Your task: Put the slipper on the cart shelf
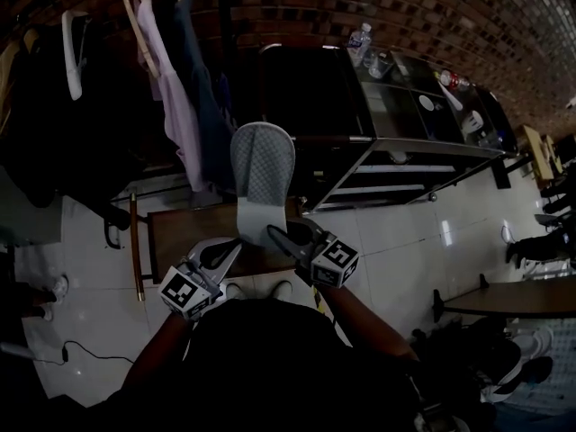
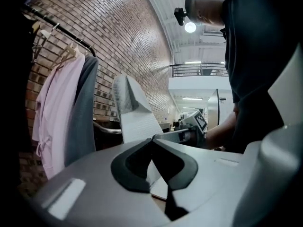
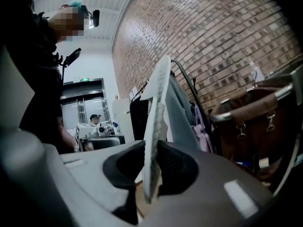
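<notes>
Now | slipper (image 1: 262, 165): pale grey, dotted texture, upright | right tool (image 1: 272, 233) clamps it | left tool (image 1: 238, 247) closed, empty

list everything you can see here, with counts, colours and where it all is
slipper: 1, grey, upright, heel down between both grippers
hanging clothes: at least 2, pink and dark blue, upper left
cart: 1, dark with metal rails, right of slipper
bottle: 1, clear, on cart top
bench: 1, brown wood, below slipper
brick wall: 1, reddish brown, behind cart
left gripper: 1, grey, fingers at slipper's heel
right gripper: 1, grey, fingers clamped on slipper's heel
</notes>
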Tool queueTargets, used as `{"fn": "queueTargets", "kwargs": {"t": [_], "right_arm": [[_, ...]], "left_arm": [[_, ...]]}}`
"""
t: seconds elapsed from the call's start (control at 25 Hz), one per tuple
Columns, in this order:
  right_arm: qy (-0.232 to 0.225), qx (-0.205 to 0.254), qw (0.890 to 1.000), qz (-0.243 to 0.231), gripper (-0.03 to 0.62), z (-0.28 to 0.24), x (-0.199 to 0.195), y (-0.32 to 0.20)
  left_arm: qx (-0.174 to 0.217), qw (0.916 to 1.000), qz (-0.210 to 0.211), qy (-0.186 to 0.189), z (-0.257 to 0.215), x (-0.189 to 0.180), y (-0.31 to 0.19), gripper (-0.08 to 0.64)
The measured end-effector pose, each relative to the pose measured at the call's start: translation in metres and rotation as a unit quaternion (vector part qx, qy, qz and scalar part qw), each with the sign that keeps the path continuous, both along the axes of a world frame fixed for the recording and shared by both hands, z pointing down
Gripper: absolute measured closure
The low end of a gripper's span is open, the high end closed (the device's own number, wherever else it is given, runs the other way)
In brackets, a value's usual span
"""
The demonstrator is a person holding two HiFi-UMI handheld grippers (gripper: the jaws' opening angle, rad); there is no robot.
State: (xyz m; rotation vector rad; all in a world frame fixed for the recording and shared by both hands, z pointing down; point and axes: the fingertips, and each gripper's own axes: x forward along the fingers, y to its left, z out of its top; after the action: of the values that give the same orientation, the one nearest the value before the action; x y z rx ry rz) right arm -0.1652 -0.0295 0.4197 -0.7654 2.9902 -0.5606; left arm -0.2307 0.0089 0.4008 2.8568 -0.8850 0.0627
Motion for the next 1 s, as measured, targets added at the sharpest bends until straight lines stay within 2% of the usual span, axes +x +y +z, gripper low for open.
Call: {"fn": "queueTargets", "kwargs": {"t": [0.28,0.44,0.76,0.88,1.0], "right_arm": [[0.012,0.087,0.996,0.013,0.526,-0.053,0.001,-0.003],[0.021,0.116,0.993,0.007,0.526,-0.065,-0.002,0.001],[0.022,0.117,0.993,0.001,0.527,-0.064,-0.005,0.008],[0.022,0.110,0.994,0.001,0.526,-0.062,-0.005,0.010],[0.022,0.110,0.994,0.001,0.527,-0.061,-0.005,0.014]], "left_arm": [[0.033,0.9992,-0.020,0.009,-0.024,-0.008,-0.016,0.560],[0.033,0.9989,-0.031,0.012,-0.028,-0.012,-0.020,0.560],[0.029,0.9989,-0.036,0.002,-0.023,-0.010,-0.016,0.560],[0.027,0.9990,-0.034,-0.012,-0.016,-0.010,-0.013,0.560],[0.027,0.9991,-0.033,-0.007,-0.018,-0.010,-0.009,0.560]]}}
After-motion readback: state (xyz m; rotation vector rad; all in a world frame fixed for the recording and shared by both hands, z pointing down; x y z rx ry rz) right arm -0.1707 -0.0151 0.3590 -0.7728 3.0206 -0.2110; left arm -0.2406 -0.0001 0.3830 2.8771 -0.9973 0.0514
